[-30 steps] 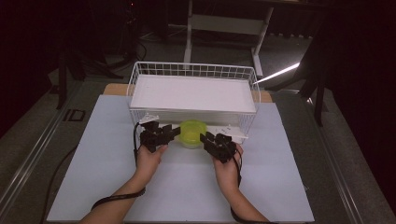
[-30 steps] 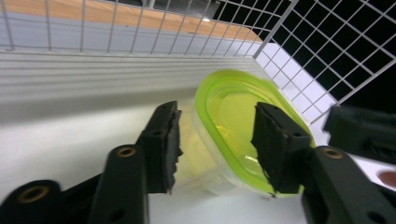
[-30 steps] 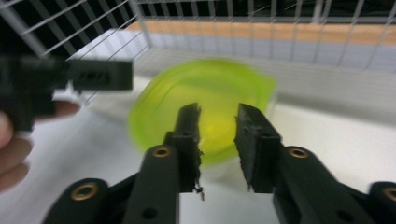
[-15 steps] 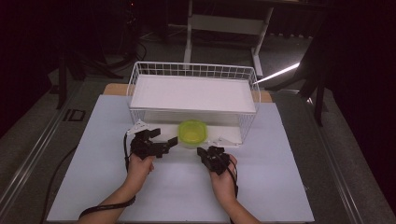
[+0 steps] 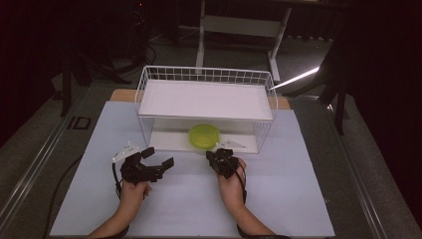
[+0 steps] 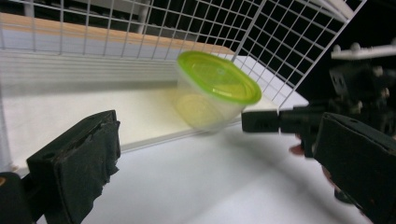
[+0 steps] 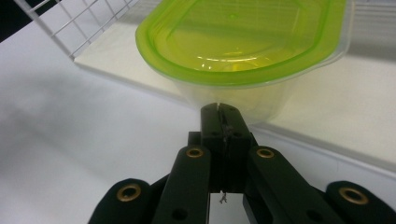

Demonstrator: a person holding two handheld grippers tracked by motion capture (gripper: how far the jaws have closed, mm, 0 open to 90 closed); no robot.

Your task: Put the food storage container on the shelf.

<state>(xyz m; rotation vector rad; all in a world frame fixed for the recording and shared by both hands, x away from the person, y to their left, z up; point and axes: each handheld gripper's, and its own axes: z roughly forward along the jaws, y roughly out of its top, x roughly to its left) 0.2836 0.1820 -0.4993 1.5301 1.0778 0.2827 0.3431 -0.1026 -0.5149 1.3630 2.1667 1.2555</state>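
Note:
A clear tub with a lime-green lid (image 5: pixel 204 135) sits at the front edge of the lower white board inside a white wire rack (image 5: pixel 149 74). My left gripper (image 5: pixel 159 157) rests on the table to the tub's left and nearer to me, open. In the left gripper view its pads (image 6: pixel 79 163) stand wide apart with the tub (image 6: pixel 217 91) beyond them. My right gripper (image 5: pixel 213 154) lies just in front of the tub, shut on nothing. In the right gripper view its tips (image 7: pixel 222 116) point at the tub's wall (image 7: pixel 243 46), very close to it.
The rack carries a white upper shelf (image 5: pixel 206 99) above the tub. A pale sheet (image 5: pixel 278 189) covers the table around both hands. The right gripper (image 6: pixel 280 122) also shows at the right of the left gripper view. Dark floor and table legs lie beyond the rack.
Both grippers have drawn back from the tub's sides toward me. The left one moved left and stands open; the right one is shut. The tub stays on the board.

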